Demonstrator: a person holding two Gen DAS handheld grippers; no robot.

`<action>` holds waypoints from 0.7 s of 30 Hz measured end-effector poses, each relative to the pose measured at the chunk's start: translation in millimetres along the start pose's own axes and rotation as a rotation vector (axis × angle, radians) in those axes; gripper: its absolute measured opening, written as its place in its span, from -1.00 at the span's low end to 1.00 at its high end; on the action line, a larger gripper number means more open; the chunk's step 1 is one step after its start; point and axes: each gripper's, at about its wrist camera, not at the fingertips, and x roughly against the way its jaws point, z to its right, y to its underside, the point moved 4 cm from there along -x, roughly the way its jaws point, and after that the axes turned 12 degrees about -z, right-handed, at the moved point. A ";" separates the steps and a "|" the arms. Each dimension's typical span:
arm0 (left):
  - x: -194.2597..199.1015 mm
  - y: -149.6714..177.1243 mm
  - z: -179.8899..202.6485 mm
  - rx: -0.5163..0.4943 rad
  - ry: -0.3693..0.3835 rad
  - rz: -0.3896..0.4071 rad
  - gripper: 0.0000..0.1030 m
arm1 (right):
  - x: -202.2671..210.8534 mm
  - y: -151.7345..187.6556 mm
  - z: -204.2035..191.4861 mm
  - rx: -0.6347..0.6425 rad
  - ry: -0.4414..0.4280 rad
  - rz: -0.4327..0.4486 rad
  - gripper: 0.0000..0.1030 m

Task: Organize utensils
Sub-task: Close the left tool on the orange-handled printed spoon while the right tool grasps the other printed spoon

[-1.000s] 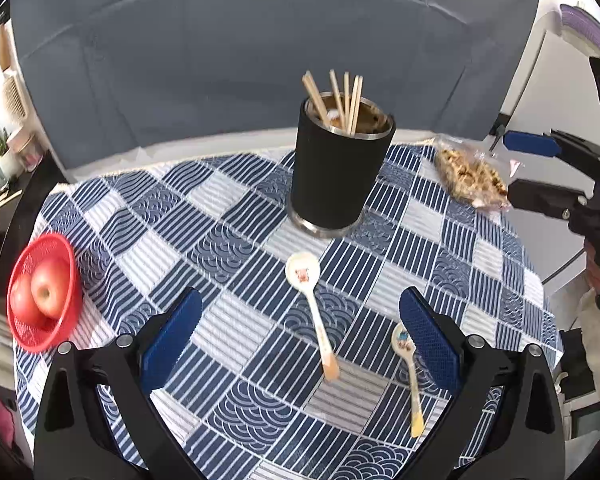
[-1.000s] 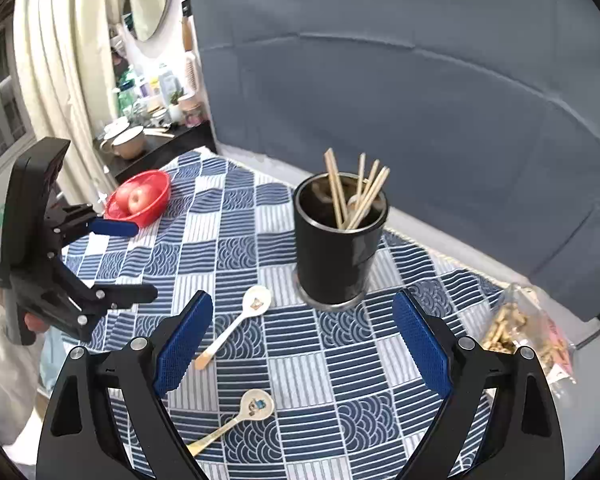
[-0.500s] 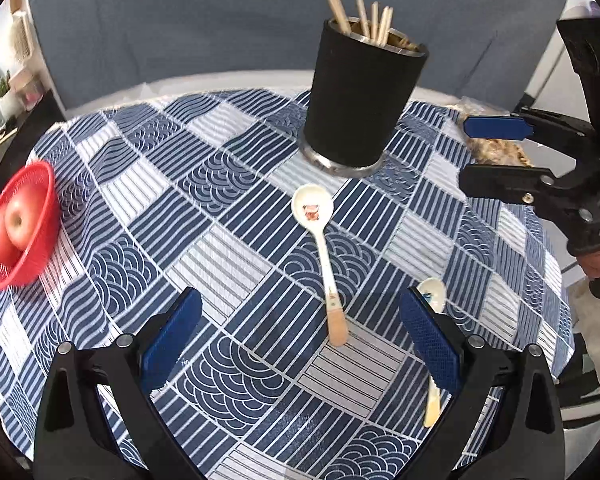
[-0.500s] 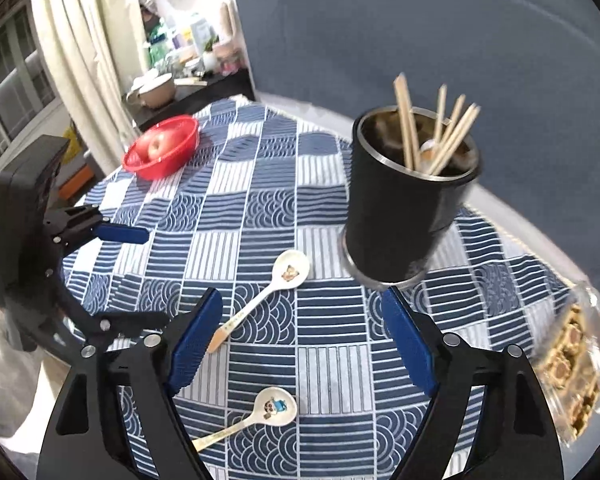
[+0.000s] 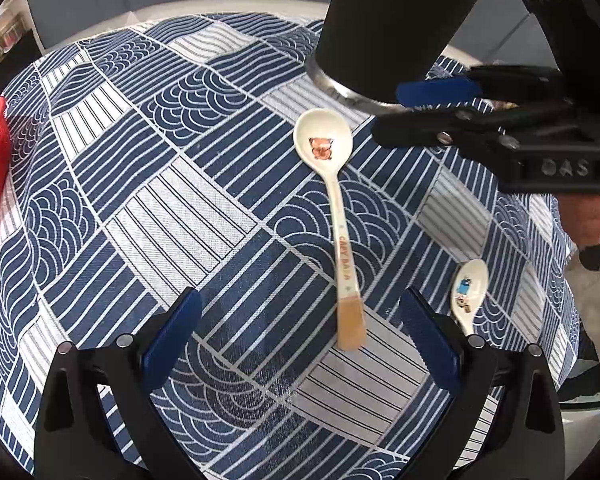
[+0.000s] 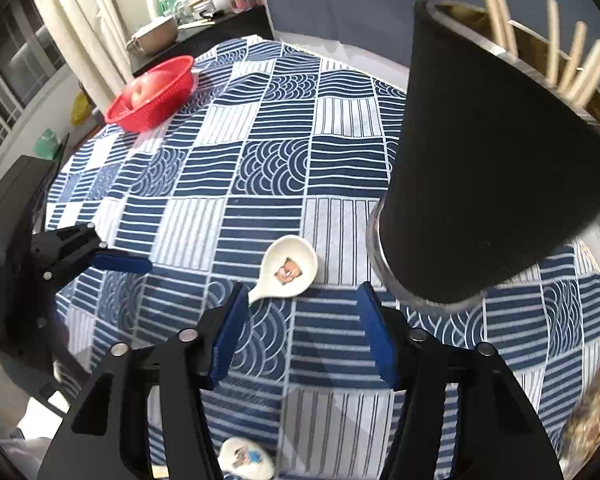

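Observation:
A white spoon with a bear print (image 5: 334, 204) lies on the checked tablecloth (image 5: 180, 216), bowl toward the black utensil cup (image 5: 396, 20). My left gripper (image 5: 300, 324) is open, low over the cloth, with the spoon's tan handle end between its fingers. A second white spoon (image 5: 468, 288) lies just right of the left gripper's right finger. My right gripper (image 6: 300, 316) is open, close above the first spoon's bowl (image 6: 288, 268), beside the cup (image 6: 488, 168) that holds several chopsticks (image 6: 572, 52). The second spoon shows under it (image 6: 244, 460).
A red basket with an apple (image 6: 152, 92) stands at the table's far left edge. A snack bag (image 6: 596, 412) lies at the right edge past the cup. Shelves with bowls and bottles (image 6: 188, 12) stand beyond the table.
Both grippers have moved down and in toward the bear spoon. The right gripper has closed in beside the cup and narrowed a little. Nothing has been picked up.

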 end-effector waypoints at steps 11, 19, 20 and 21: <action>-12.3 -6.0 7.2 -0.047 -0.035 -0.040 0.88 | -41.4 -16.6 -1.5 0.048 0.006 -0.043 -0.66; -12.9 -13.1 14.5 -0.076 -0.086 -0.010 0.41 | -30.9 -13.9 -3.0 0.002 -0.084 -0.004 -0.89; -11.6 -13.5 15.0 -0.082 -0.072 -0.010 0.14 | -26.0 -12.5 -2.5 -0.014 -0.096 0.012 -0.89; -9.0 -13.6 16.6 -0.091 -0.031 -0.015 -0.08 | -21.4 -11.5 -1.8 -0.029 -0.106 0.027 -0.89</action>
